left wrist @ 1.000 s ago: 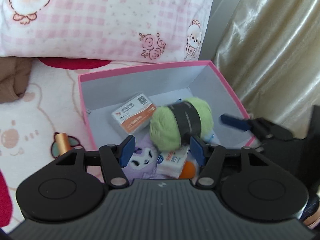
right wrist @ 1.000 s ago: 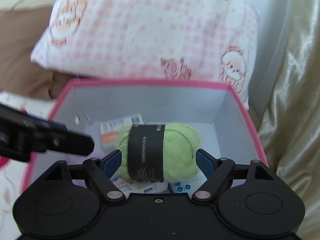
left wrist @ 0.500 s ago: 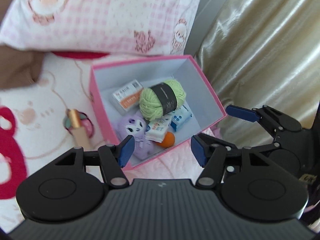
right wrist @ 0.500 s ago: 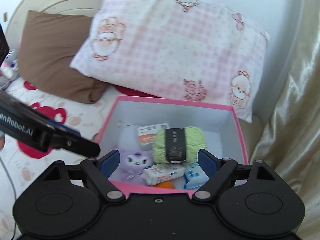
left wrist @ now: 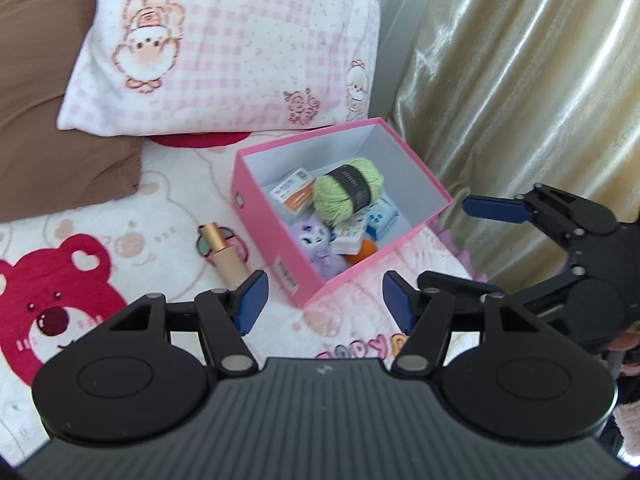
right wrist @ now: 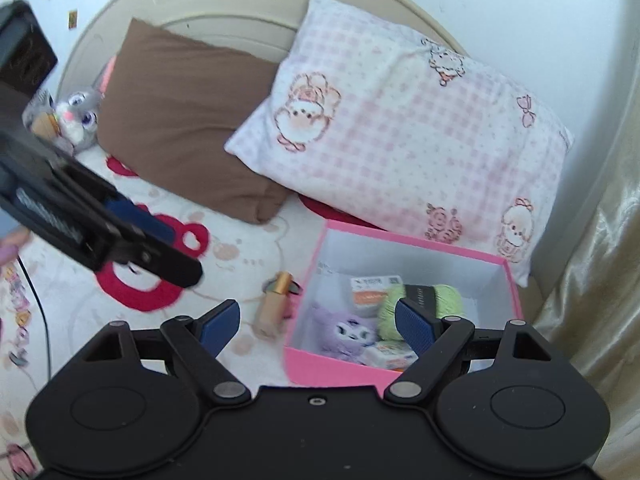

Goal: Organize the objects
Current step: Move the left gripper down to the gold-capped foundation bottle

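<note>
A pink box (left wrist: 256, 216) (right wrist: 400, 236) sits on the bed by the curtain. Inside lie a green yarn ball (left wrist: 347, 192) (right wrist: 448, 296), a purple plush (left wrist: 314, 240) (right wrist: 344, 330), an orange-white packet (left wrist: 294, 194) (right wrist: 370, 290), small blue and white packets (left wrist: 382, 216) and something orange (left wrist: 362, 250). A gold-capped beige bottle (left wrist: 224, 254) (right wrist: 274, 304) lies on the blanket left of the box. My left gripper (left wrist: 322, 302) is open and empty, raised above the box's near corner. My right gripper (right wrist: 318, 322) is open and empty, raised in front of the box; it also shows in the left wrist view (left wrist: 492, 208).
A pink checked pillow (left wrist: 224, 48) (right wrist: 400, 128) and a brown pillow (left wrist: 52, 120) (right wrist: 176, 120) lie behind the box. A gold curtain (left wrist: 520, 80) hangs at the right. A grey bunny plush (right wrist: 76, 116) sits far left by the headboard. The blanket (left wrist: 60, 280) has red bear prints.
Both grippers have pulled back and up from the box. The yarn ball, between the right gripper's fingers a second ago, now lies in the box. The bottle and pillows have come into view.
</note>
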